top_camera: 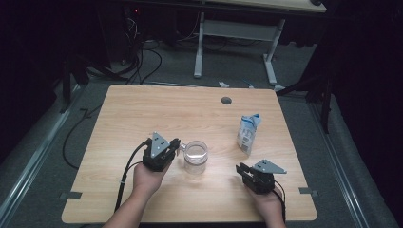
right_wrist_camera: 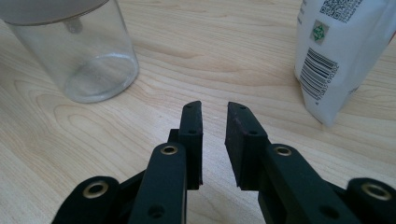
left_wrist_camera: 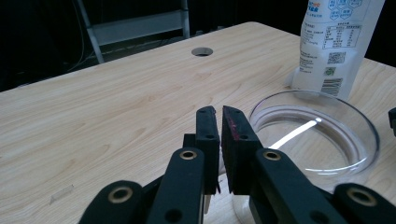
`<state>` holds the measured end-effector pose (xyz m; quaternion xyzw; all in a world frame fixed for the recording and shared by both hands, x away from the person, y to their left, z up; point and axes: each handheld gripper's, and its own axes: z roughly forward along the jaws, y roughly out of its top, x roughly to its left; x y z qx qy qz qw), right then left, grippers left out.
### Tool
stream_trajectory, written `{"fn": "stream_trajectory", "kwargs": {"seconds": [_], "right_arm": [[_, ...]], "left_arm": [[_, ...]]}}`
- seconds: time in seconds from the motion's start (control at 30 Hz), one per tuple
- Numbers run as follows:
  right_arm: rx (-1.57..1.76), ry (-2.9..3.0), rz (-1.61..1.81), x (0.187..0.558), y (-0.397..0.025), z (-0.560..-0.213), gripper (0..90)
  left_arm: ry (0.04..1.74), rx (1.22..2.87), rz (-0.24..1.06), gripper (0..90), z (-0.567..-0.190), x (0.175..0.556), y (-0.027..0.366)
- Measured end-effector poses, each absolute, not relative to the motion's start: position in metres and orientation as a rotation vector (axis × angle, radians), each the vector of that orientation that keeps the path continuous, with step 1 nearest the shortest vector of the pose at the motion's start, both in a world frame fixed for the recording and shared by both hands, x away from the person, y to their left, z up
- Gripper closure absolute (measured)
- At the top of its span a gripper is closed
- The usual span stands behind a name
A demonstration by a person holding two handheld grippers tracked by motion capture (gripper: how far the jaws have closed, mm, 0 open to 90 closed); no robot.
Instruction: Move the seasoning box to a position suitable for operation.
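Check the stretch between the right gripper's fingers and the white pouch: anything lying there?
Nothing: the right gripper view shows bare wooden table between the right gripper and the white pouch.

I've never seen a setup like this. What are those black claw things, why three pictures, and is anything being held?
A person holds a two-jaw gripper in each hand. The high view looks down on the wooden table; the other two pictures come from cameras riding on the grippers. On the table stand a clear glass cup and a white printed pouch. The left gripper sits beside the cup's rim, jaws nearly closed with a thin gap; whether it pinches the handle is hard to tell. The right gripper is slightly open, holding nothing.
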<state>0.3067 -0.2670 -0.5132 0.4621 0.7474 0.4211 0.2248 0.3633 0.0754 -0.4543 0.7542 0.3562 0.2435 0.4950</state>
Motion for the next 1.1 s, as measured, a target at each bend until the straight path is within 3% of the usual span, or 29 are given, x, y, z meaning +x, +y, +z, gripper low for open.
{"fn": "stream_trajectory", "kwargs": {"seconds": [0.33,1.1], "right_arm": [[1.277,2.058,1.161,0.3057,-0.2682,-0.5124,76.5],[1.258,2.047,1.146,0.3081,-0.2663,-0.5083,76.4]], "left_arm": [[0.899,1.805,0.523,90.0,-0.4546,0.3689,0.0750],[0.848,1.826,0.553,90.0,-0.4569,0.3707,0.0689]]}}
